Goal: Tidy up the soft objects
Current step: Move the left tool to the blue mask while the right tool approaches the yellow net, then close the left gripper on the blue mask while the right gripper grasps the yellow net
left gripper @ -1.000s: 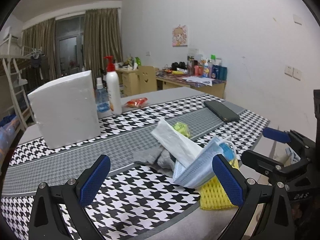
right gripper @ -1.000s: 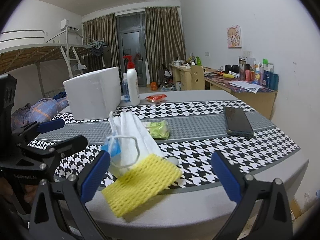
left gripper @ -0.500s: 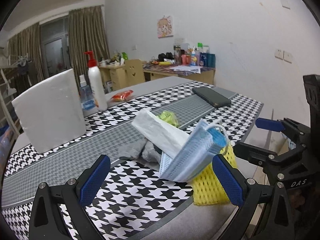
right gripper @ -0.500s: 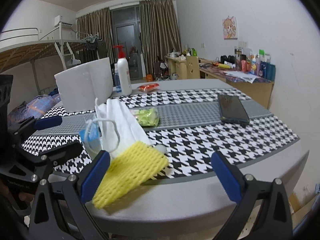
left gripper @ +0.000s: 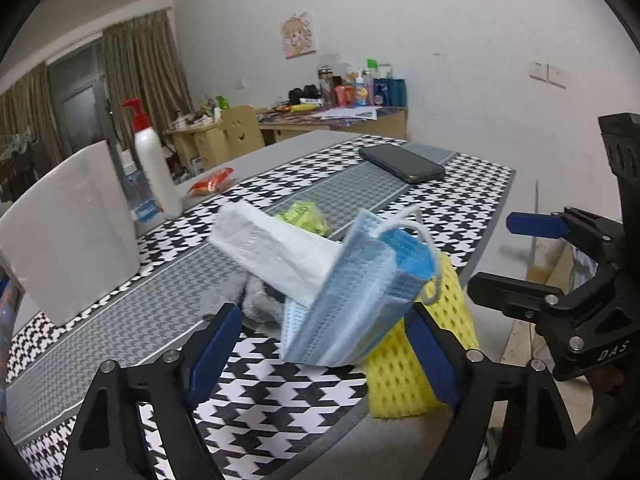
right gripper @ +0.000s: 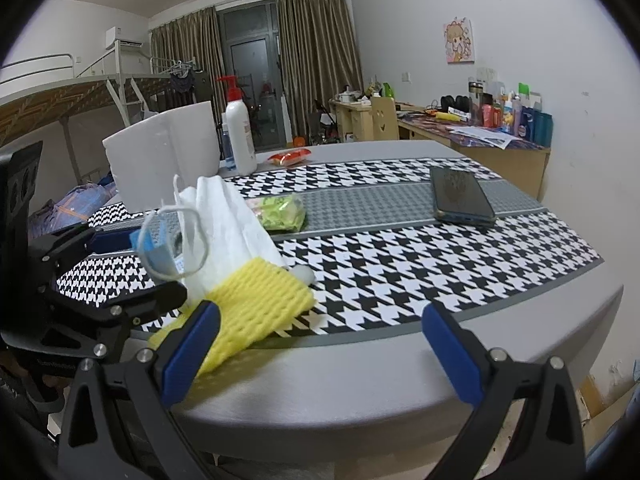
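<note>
A heap of soft things lies at the table's near edge: a blue face mask point(left gripper: 352, 296) with white ear loops, a white tissue pack point(left gripper: 276, 252), a yellow foam net point(left gripper: 416, 356) and a grey cloth point(left gripper: 260, 304). My left gripper point(left gripper: 324, 356) is open, its blue pads on either side of the mask. My right gripper point(right gripper: 320, 356) is open and empty, low at the table edge, its left pad by the yellow net point(right gripper: 256, 304). The mask point(right gripper: 160, 248) and tissue pack point(right gripper: 228, 224) show there too.
A white foam box point(left gripper: 68, 232), a white pump bottle point(left gripper: 156, 164), a small clear bottle point(left gripper: 138, 196) and an orange snack packet point(left gripper: 212, 180) stand at the back. A green packet point(right gripper: 280, 212) and a dark phone point(right gripper: 460, 196) lie on the houndstooth mat point(right gripper: 400, 260).
My left gripper has moved in toward the heap, so the mask now sits between its pads. My right gripper has come lower and closer to the table edge.
</note>
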A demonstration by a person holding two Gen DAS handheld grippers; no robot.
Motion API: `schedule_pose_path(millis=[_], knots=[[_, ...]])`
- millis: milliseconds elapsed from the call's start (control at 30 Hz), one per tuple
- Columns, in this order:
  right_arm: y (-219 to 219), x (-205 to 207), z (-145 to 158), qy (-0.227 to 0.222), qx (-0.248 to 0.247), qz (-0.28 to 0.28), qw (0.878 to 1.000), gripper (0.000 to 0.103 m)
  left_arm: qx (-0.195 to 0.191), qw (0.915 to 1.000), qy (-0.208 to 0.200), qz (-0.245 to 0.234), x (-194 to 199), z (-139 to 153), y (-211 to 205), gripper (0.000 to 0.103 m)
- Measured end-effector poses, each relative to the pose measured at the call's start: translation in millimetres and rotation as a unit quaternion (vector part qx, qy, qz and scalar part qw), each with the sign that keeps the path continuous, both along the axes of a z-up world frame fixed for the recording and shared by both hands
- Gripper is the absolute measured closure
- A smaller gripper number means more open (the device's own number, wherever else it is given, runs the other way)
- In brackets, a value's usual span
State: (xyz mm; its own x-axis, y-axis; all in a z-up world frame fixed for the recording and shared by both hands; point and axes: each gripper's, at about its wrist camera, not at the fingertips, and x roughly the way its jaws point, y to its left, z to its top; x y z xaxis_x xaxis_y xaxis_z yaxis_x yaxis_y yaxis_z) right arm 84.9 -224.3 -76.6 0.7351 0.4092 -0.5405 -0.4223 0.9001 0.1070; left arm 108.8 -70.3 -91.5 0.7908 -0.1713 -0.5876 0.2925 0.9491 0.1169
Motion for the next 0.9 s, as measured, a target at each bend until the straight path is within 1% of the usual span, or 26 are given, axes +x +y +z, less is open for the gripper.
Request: schedule_pose_path(millis=[100,267,400,433,467,500,567,700,800,833,867,900], knots=[[-1,1,-2,0.007,0.003,0.003,1.000,0.001,-0.005,0.9999,-0.005,-0.008,1,1,-2,0.027],[3,0,-8,0.022,0.011,0.024,0.999,0.001,-0.012,0.9995,0.015,-0.024,5,-3,-4,0.054],[8,1,-13,0.041,0.026,0.046,0.998,0.002,-0.019,0.9992,0.014,-0.031,5,-2,-3,0.062],[9,0,-14,0.043,0.028,0.050,0.997,0.004,-0.021,0.9992,0.014,-0.032,5,-2,-3,0.067],[11,0,-15,0.047,0.030,0.057,0.997,0.007,-0.022,0.9991,0.015,-0.032,5,-2,-3,0.070],[12,0,-15,0.049,0.031,0.061,0.996,0.008,-0.023,0.9991,0.017,-0.033,5,-3,-3,0.071],[14,0,-17,0.056,0.035,0.068,0.996,0.015,-0.024,0.9989,0.020,-0.033,6,-4,-3,0.076],[16,0,-19,0.064,0.042,0.079,0.994,0.020,-0.032,0.9986,0.025,-0.034,6,-4,-2,0.077],[19,-2,-19,0.069,0.049,0.090,0.992,0.026,-0.031,0.9986,0.025,-0.034,6,-4,-2,0.078],[20,-3,-18,0.070,0.049,0.093,0.992,0.031,-0.032,0.9986,0.025,-0.035,6,-4,-2,0.080],[21,-3,-19,0.072,0.051,0.098,0.991,0.039,-0.034,0.9985,0.025,-0.035,7,-4,-1,0.081],[22,-2,-19,0.076,0.054,0.103,0.990,0.042,-0.034,0.9985,0.025,-0.035,7,-4,-1,0.081]])
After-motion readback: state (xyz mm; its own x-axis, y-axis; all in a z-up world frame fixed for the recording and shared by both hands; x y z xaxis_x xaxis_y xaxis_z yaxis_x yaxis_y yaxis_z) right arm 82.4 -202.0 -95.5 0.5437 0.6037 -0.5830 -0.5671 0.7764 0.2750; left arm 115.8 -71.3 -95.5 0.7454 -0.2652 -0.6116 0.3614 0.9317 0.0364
